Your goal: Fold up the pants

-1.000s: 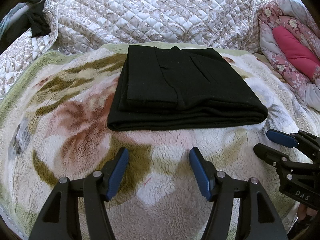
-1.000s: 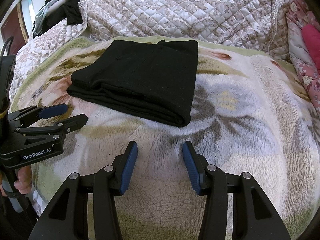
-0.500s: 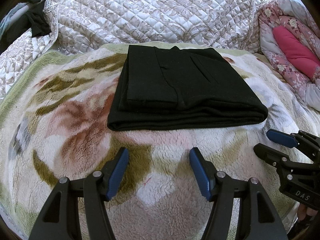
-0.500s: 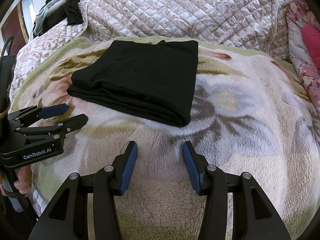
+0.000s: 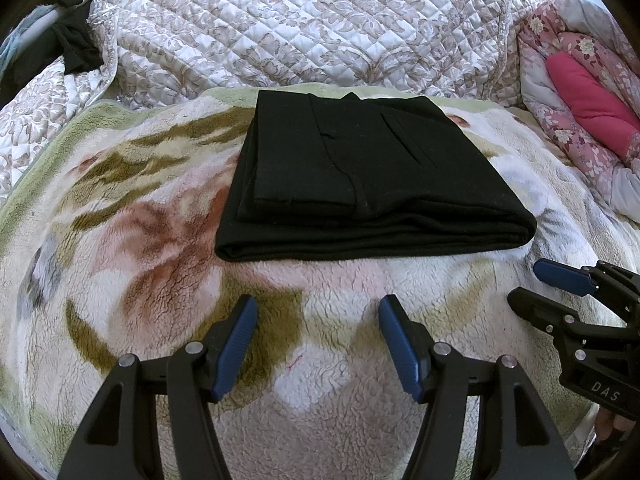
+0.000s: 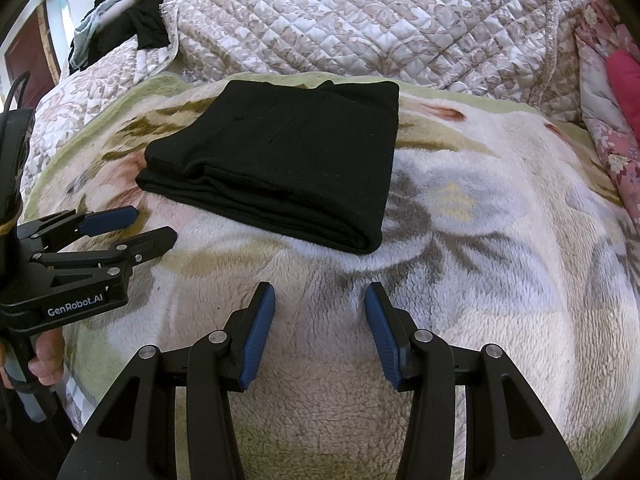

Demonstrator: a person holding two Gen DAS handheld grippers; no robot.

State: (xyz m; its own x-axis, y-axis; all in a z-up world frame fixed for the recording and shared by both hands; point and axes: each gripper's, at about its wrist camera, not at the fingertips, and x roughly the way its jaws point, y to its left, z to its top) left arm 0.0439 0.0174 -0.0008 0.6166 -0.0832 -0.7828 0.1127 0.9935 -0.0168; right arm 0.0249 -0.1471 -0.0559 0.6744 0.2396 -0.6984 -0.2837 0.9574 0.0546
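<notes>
Black pants lie folded into a flat rectangle on a fleecy floral blanket, toward its far side. The same bundle shows in the right wrist view, left of centre. My left gripper hovers over the blanket just short of the pants' near edge, open, nothing between its blue pads. My right gripper hangs near the pants' right corner, open and empty too. Each gripper appears in the other's view: the right gripper at the right edge, the left gripper at the left edge.
A quilted beige bedspread rises behind the blanket. Pink floral bedding with a magenta pillow lies at the right. Dark clothes hang at the back left. A person's fingers hold the left gripper's handle.
</notes>
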